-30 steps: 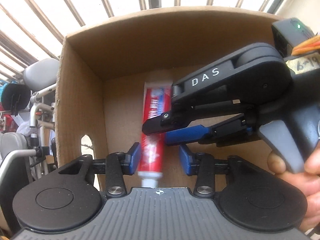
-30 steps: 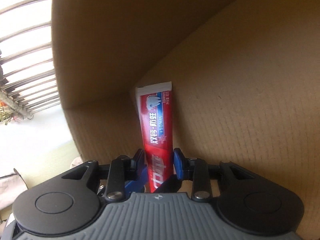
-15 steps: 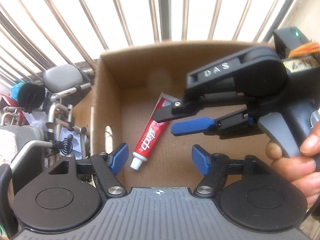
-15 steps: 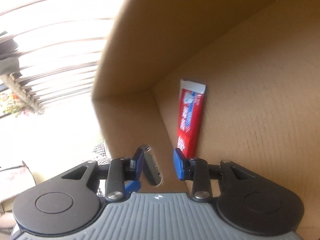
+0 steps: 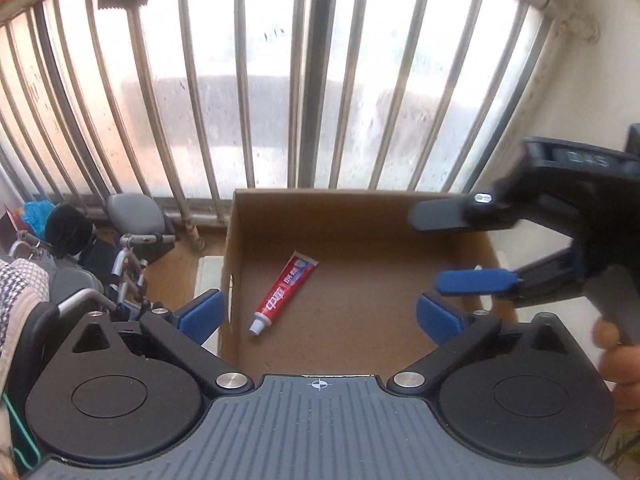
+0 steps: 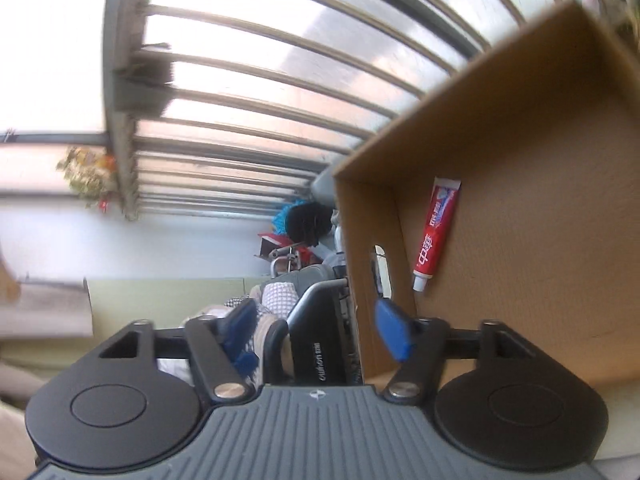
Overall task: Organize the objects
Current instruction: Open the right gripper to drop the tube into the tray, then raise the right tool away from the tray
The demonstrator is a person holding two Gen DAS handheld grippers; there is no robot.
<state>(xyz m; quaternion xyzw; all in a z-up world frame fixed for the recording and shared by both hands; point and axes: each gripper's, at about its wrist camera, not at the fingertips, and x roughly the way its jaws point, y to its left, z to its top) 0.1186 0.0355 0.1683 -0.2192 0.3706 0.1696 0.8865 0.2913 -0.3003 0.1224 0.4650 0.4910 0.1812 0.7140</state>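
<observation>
On the box [image 5: 400, 216] floor, near its left wall, the tube [image 5: 285, 293] lies flat, cap toward the camera. Both the left gripper [image 5: 318, 314] and right gripper [image 5: 448, 252] hang above with jaws wide apart, holding nothing. Lift both straight up past the rim before seeking another item.

The cardboard box [image 5: 360, 216] ahead of the left gripper [image 5: 318, 316] is matt, rough brown board. The toothpaste tube [image 5: 284, 292] inside looks glossy plastic. The gripper's pads [image 5: 202, 314] are smooth blue plastic, its arms matt black. Beyond, dull metal window bars [image 5: 244, 80].
</observation>
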